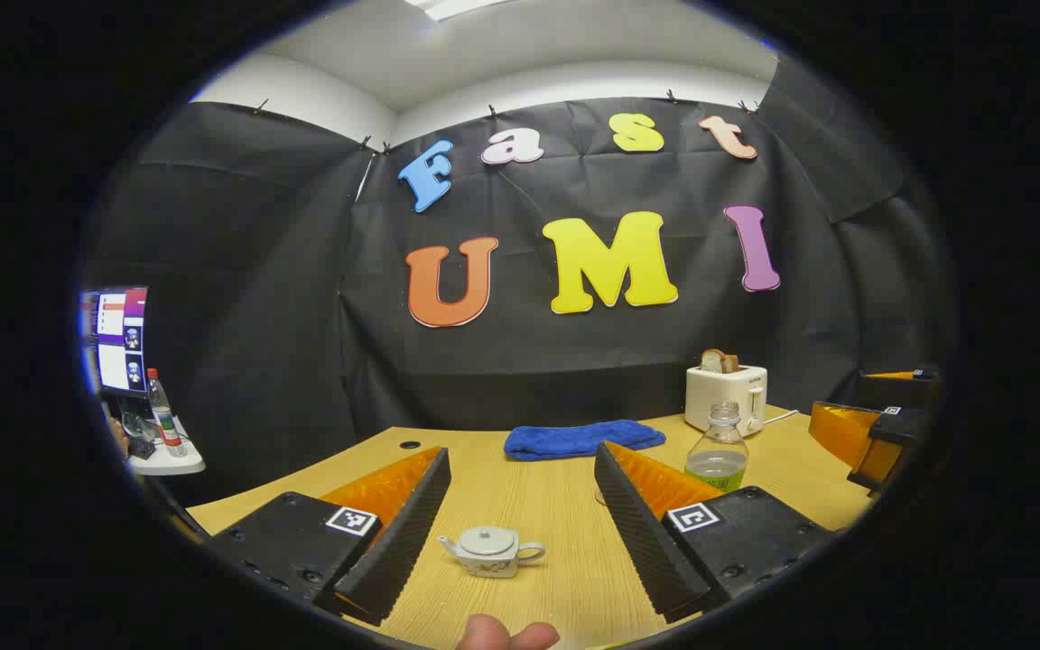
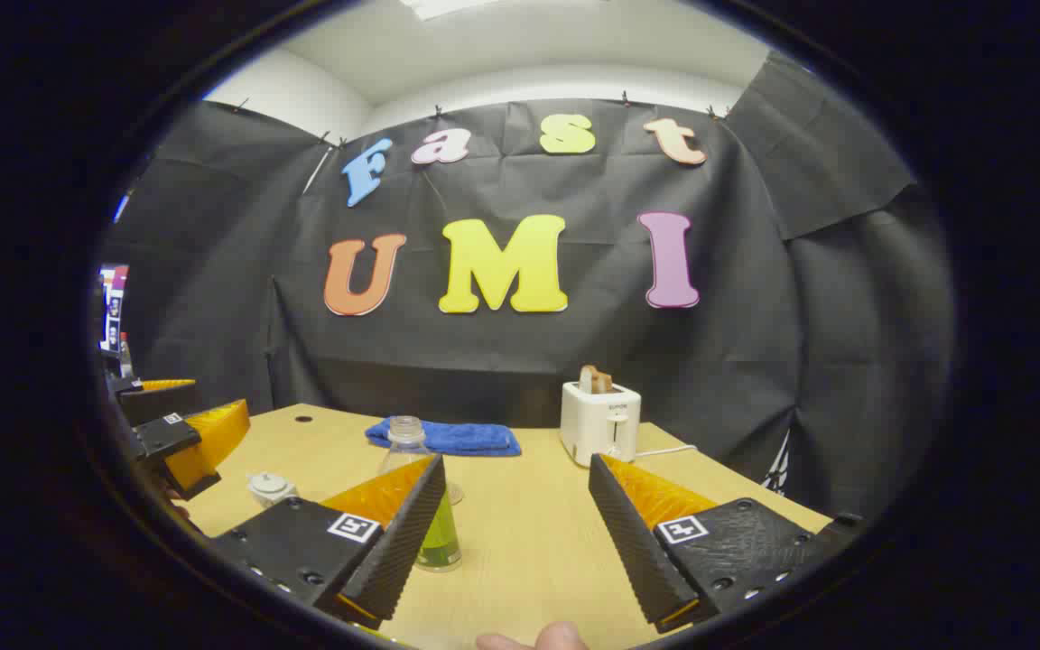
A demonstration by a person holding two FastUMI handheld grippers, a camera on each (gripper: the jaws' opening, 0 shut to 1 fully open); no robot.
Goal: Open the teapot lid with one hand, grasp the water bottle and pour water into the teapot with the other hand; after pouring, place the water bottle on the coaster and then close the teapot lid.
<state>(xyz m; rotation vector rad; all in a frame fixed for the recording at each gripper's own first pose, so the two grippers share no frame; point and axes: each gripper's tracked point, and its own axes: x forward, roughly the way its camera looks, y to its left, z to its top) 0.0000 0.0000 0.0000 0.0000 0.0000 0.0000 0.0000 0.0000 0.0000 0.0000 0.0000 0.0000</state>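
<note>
A small white teapot (image 1: 491, 551) stands on the wooden table (image 1: 538, 506) with its lid on, low between the fingers of my left gripper (image 1: 522, 451), which is open and holds nothing. The same teapot (image 2: 269, 487) appears at the left of the right gripper view. The capless clear water bottle (image 2: 421, 506), with green liquid in its lower part, stands upright, partly hidden by the left finger of my open right gripper (image 2: 515, 462). That bottle (image 1: 719, 451) also rises behind my left gripper's right finger. A small pale disc (image 2: 455, 493) beside it may be the coaster.
A folded blue towel (image 1: 583, 438) lies at the back of the table. A white toaster (image 1: 726, 397) with bread in it stands at the back right. My right gripper (image 1: 836, 393) hovers at the right edge. A side table (image 1: 163, 460) with a screen and bottle stands at the left.
</note>
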